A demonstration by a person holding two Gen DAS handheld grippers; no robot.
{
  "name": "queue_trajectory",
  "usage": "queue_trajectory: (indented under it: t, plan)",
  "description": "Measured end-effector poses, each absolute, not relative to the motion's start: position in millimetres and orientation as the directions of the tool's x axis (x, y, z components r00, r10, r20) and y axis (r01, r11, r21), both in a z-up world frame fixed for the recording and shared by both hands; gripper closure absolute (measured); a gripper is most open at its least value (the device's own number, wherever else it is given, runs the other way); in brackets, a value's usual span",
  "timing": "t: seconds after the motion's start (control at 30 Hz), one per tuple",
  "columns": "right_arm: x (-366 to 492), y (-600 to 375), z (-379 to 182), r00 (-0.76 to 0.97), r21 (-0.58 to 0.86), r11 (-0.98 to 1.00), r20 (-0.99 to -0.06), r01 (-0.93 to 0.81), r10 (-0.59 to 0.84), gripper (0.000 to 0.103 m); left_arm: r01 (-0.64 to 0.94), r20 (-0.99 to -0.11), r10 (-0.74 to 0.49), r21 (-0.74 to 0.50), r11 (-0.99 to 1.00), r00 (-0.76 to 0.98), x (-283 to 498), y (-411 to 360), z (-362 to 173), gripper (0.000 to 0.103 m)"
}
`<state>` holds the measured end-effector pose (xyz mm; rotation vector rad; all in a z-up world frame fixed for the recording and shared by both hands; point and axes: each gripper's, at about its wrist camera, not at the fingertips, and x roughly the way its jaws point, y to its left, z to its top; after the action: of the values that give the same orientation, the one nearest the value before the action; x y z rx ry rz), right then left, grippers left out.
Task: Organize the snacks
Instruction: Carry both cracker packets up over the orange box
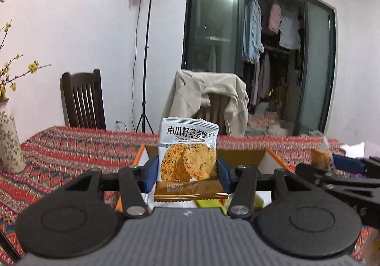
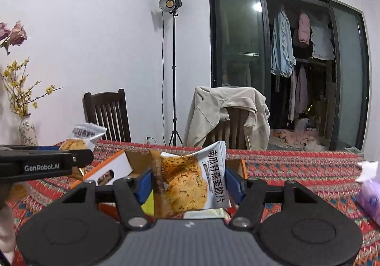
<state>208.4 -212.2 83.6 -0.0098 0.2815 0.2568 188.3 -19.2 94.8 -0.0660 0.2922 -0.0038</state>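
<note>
My left gripper (image 1: 187, 171) is shut on an oat crisp packet (image 1: 188, 147), white and gold, held upright above the table. In the right wrist view my right gripper (image 2: 188, 182) is shut on a second oat crisp packet (image 2: 190, 180), turned on its side and crumpled. Behind both packets lies an open cardboard snack box (image 2: 114, 168) with orange edges and a white flap. The left gripper with its packet (image 2: 83, 137) shows at the left edge of the right wrist view. The right gripper's fingers (image 1: 344, 163) show at the right edge of the left wrist view.
A red patterned cloth covers the table (image 2: 296, 166). A flowered vase (image 1: 9, 144) stands at the far left, a purple bag (image 2: 370, 197) lies at the right. Two wooden chairs (image 2: 106, 113), one draped with a beige jacket (image 2: 225, 113), and a light stand (image 2: 174, 75) stand behind.
</note>
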Motion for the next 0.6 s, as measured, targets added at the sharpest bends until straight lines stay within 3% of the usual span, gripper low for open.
queue_trajectory:
  t: [0.3, 0.6]
  plan:
    - [265, -192, 78, 0.937, 0.033, 0.981, -0.29, -0.193, 0.194, 0.041, -0.048, -0.261, 0.025, -0.082, 0.995, 0.965, 237, -13, 100, 0.051]
    - [296, -198, 47, 0.942, 0.036, 0.988, -0.296, -0.152, 0.156, 0.041, -0.06, -0.294, 0.031, -0.089, 0.994, 0.955, 263, -5, 71, 0.051]
